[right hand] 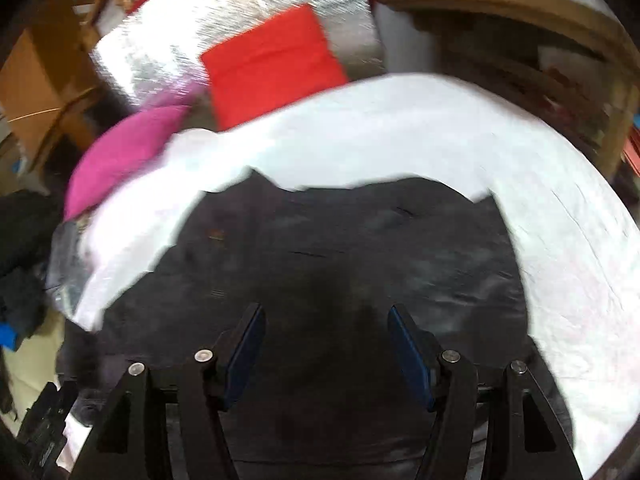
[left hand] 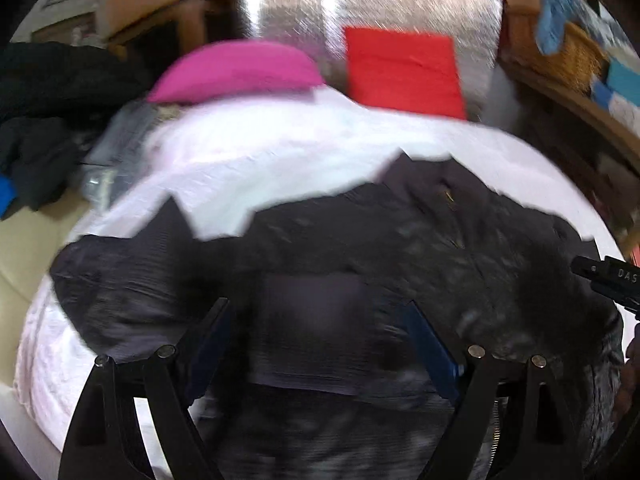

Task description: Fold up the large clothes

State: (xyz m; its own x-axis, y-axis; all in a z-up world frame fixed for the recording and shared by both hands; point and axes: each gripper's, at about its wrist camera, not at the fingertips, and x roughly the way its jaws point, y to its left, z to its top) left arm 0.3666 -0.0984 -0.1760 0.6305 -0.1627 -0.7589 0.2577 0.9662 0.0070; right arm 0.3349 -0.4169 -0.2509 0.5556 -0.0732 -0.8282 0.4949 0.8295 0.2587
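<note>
A large dark garment lies spread flat on a white bed sheet; it also fills the middle of the right wrist view. My left gripper hovers over the garment's near part, jaws wide apart and nothing pinched between the blue pads. My right gripper hangs above the garment further right, open too, with only flat cloth below it. Part of the right gripper shows at the left view's right edge. Both views are motion-blurred.
A pink pillow and a red pillow lean on a silver foil-covered panel at the bed's far end. Dark clothes are piled left of the bed. A wooden shelf stands at the right.
</note>
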